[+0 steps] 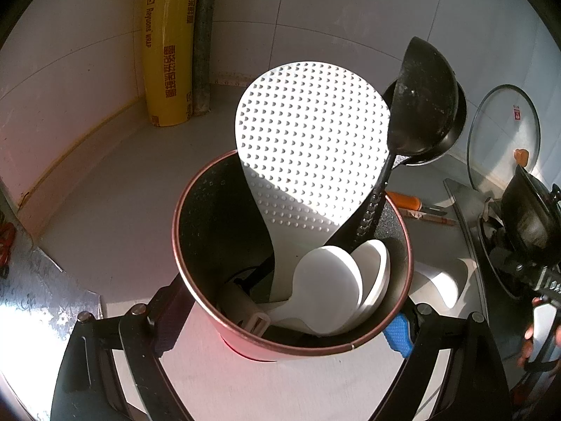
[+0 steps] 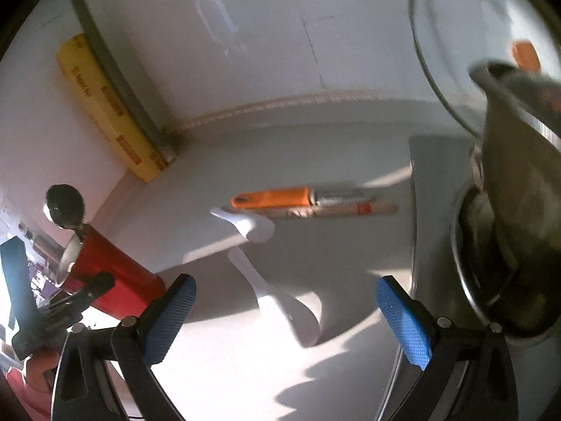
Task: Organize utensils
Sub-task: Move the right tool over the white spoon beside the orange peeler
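1. Left wrist view: the left gripper is closed on the red utensil holder, one finger at 7 o'clock and the blue-padded finger at 4 o'clock, both pressed against its wall.
2. Inside the holder a white dimpled rice paddle stands upright, with a black ladle leaning at its 3 o'clock side and two white spoons lying low at 5 o'clock.
3. On the white surface, a yellow cling-wrap box is seen standing in the wall corner at 11 o'clock.
4. A glass pot lid is propped against the wall at 3 o'clock, above a dark wok on the stove.
5. Right wrist view: the right gripper is held wide open, nothing between its blue pads.
6. A white spoon lies flat on the surface just ahead of the gripper, at 12 o'clock from the gap; it is not touched.
7. Farther on, a second white spoon lies beside an orange-handled peeler and a wooden-handled tool, the last two side by side and blurred.
8. The holder appears at 9 o'clock in this view, well apart from the loose utensils.
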A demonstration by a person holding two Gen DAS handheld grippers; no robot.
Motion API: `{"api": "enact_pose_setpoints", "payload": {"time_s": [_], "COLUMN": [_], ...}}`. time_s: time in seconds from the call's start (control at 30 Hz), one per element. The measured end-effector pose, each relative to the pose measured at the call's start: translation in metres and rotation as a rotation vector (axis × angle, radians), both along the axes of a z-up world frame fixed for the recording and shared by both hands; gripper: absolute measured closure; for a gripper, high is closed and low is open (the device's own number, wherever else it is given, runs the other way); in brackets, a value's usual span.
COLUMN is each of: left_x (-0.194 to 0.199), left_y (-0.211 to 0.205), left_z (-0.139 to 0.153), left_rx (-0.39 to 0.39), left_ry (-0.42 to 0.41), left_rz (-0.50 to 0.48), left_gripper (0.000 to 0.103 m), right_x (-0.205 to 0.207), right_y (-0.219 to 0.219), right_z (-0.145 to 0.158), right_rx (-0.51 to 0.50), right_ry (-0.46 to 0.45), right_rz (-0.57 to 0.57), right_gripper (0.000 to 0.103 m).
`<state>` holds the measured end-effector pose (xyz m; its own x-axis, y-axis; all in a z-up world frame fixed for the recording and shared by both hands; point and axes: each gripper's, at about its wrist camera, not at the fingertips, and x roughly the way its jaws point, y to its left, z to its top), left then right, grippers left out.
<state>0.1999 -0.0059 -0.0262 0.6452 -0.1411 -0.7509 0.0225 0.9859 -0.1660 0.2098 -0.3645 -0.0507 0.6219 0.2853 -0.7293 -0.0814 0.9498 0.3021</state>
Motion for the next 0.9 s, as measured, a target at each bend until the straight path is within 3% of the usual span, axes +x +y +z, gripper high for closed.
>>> {"api": "enact_pose_setpoints", "payload": {"time_s": [0.4,0.67,0.9], "left_x": [-0.002,-0.001,0.001], "left_y": [-0.001,0.003,0.002], "left_z": [0.000,0.000,-0.001], "left_rx": [-0.003,-0.007,-0.006], "left_ry": [-0.002,-0.002,-0.002], "left_rz": [-0.006,-0.016,-0.015], "left_gripper": [0.011,0.011,0.011], "right_x": [0.016,0.063,0.094], "right_y": [0.010,0.014,0.010], "right_z": [-0.007,-0.011,-0.012], "right_rx": [-0.034,0.085,0.101], "right_ry": [0.023,0.173,0.251], "right_rz": [0.008,-0.034,-0.110], "right_gripper": [0.000,0.000,0.000]}}
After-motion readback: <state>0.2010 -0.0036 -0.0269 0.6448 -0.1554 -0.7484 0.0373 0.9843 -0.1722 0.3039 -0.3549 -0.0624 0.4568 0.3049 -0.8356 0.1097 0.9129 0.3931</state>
